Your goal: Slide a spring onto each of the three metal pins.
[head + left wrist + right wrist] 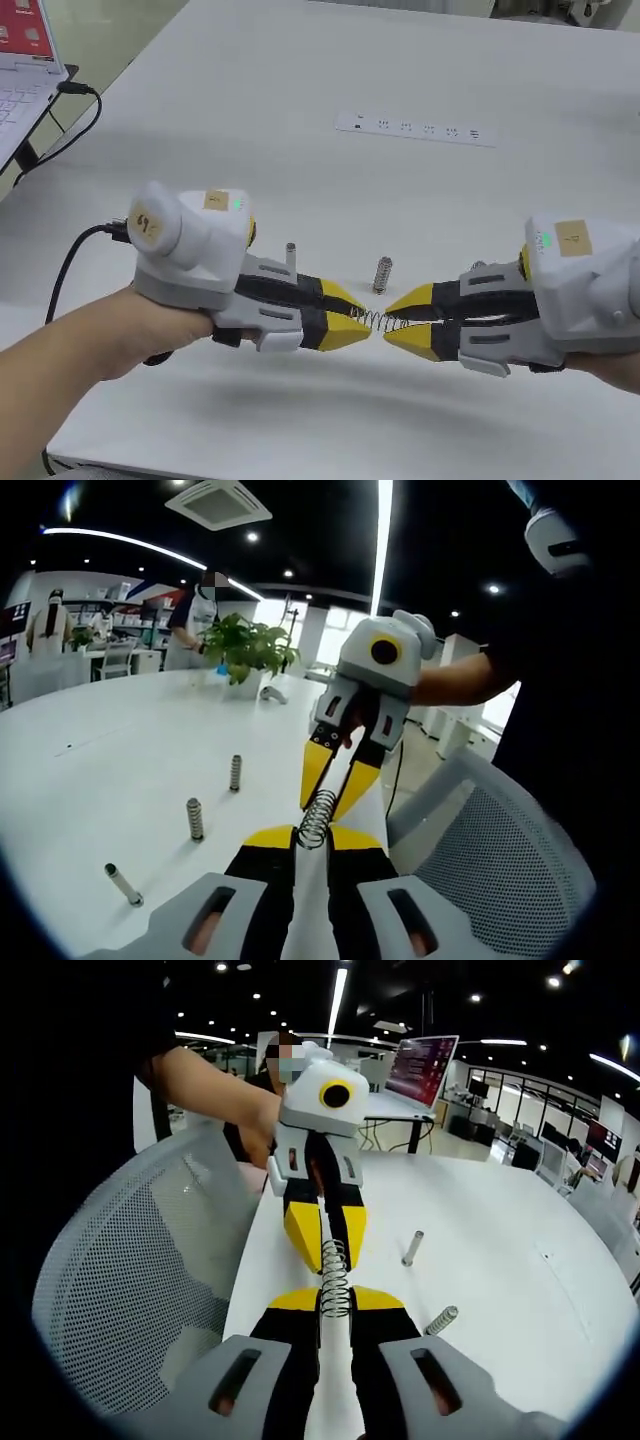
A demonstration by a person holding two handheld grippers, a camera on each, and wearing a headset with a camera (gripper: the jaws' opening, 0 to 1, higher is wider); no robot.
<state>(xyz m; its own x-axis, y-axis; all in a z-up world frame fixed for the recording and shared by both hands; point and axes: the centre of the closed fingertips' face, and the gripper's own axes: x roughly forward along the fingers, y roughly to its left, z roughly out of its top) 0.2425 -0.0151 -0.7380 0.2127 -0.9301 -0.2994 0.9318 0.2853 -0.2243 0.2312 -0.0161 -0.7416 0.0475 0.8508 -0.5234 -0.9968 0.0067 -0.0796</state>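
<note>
Metal on metal: with left gripper [358,322] and right gripper [392,322] each pinching one end of spring [378,320] in mid-air above table [300,120], free one end only, then lower squarely over bare pin [291,255].

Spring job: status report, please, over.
Left hand-held gripper and right hand-held gripper shut on the spring, one end each, off the table. One bare pin left; two pins already carry springs. Nothing in the way.
</note>
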